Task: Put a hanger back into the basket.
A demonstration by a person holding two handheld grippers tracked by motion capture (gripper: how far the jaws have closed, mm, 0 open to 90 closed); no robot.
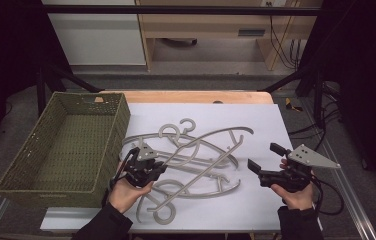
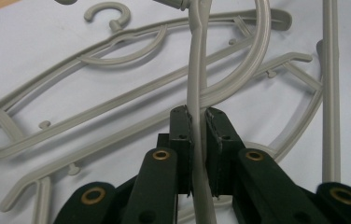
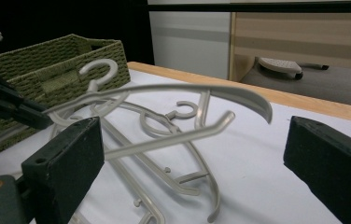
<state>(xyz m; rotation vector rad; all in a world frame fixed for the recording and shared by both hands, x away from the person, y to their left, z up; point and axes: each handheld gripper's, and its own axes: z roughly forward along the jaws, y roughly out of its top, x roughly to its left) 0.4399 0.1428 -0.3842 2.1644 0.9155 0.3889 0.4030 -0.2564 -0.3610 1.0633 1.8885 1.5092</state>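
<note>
Beside the woven olive-green basket [image 1: 66, 145], on the white sheet [image 1: 266, 125] covering the wooden table [image 1: 196, 96], lies a tangle of pale grey plastic clothes hangers [image 1: 196, 160]. Just right of the basket's near corner, the left gripper [image 1: 141, 162] has its black jaws pressed narrow against the thin curved bar of one raised grey hanger [image 2: 197, 93]; the left gripper view shows that bar running straight up between the pads, pinched on both sides. From there the hanger tilts upward and away from the basket, its far arm arching above the others, which rest flat on the sheet. Well to the right of the basket, past the pile, the right gripper [image 1: 268, 160] hangs with jaws spread wide and nothing between them; in the right gripper view the raised hanger's arm [image 3: 201, 91] crosses ahead of those jaws.

Judging by the layout, the step in hand is to free this one hanger and carry it into the basket. Doing it well probably means lifting slowly and straight up, so hooks [image 1: 186, 125] and notches of neighbouring hangers do not catch and drag along. With the grip on a slim bar, the hanger may swivel; the free gripper could steady the far arm or hold the pile down. Clear the basket's rim before lowering.
</note>
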